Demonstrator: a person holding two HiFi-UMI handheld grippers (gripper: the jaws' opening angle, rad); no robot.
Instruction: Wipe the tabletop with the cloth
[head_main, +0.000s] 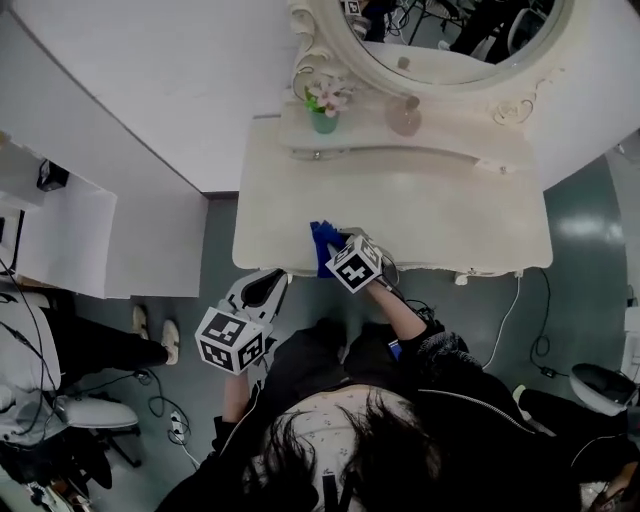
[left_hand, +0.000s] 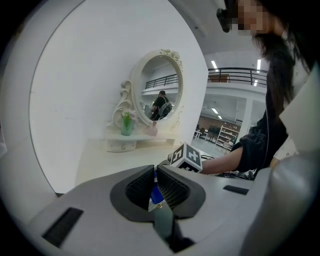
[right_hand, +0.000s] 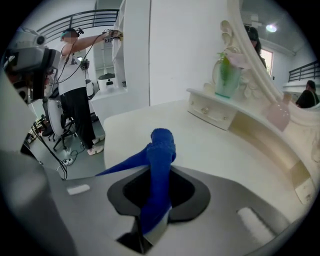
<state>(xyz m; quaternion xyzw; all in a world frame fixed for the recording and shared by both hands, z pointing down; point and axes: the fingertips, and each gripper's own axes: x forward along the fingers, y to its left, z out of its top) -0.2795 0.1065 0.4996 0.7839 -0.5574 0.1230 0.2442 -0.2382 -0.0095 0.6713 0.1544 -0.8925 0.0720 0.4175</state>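
My right gripper (head_main: 338, 244) has its fingers clamped on the cloth (head_main: 321, 243) at the bench's (head_main: 440, 210) front edge, mid-frame. My left gripper (head_main: 266, 286), lower left, hangs off the bench, fingers together, empty.

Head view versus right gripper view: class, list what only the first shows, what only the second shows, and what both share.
Only the head view shows the left gripper, held off the table's front edge above the floor, and the person's dark hair. Only the right gripper view shows the right gripper with its jaws closed on the blue cloth, and a balcony railing high up. Both show the cloth, the pale tabletop, the green vase and the pink bottle.
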